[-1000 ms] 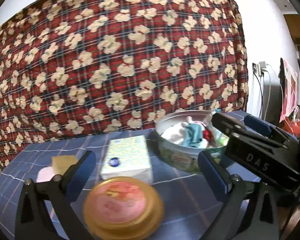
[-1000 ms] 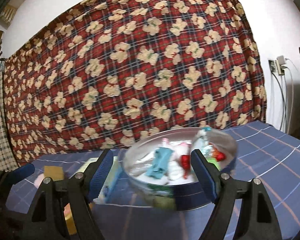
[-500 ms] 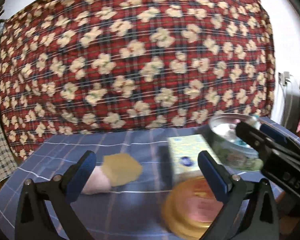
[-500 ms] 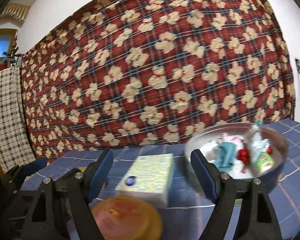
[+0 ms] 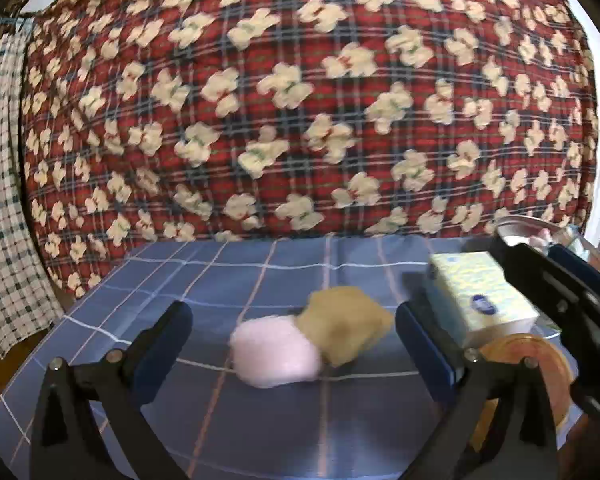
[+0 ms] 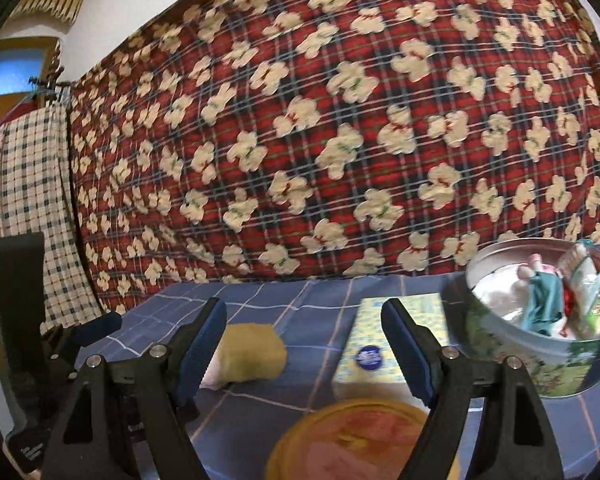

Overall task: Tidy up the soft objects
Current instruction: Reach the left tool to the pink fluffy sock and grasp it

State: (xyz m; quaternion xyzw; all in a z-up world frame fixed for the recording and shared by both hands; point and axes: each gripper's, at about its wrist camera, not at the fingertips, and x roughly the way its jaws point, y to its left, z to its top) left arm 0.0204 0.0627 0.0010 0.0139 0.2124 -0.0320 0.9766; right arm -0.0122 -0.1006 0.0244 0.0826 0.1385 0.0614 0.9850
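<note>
Two soft pieces lie together on the blue checked tablecloth [image 5: 260,280]: a pink one [image 5: 276,354] in front and a tan one [image 5: 346,326] overlapping it behind. My left gripper [image 5: 294,334] is open, its blue pads on either side of the pair and just short of them. In the right wrist view the tan piece [image 6: 254,350] shows past the left finger, with only a sliver of the pink piece [image 6: 212,376] beside it. My right gripper [image 6: 304,336] is open and empty, hanging over the table between the tan piece and a tissue pack [image 6: 384,342].
A yellow-blue tissue pack [image 5: 480,294] lies right of the soft pieces. A round gold-rimmed lid [image 6: 356,440] with a pink picture lies at the near edge. A metal tin [image 6: 540,320] full of small items stands at the right. A red teddy-print blanket [image 5: 300,100] hangs behind.
Both views have swung left: the tin, tissue pack and lid slid right, and the pink and tan pieces came to the middle between my left fingers. Both grippers stayed open.
</note>
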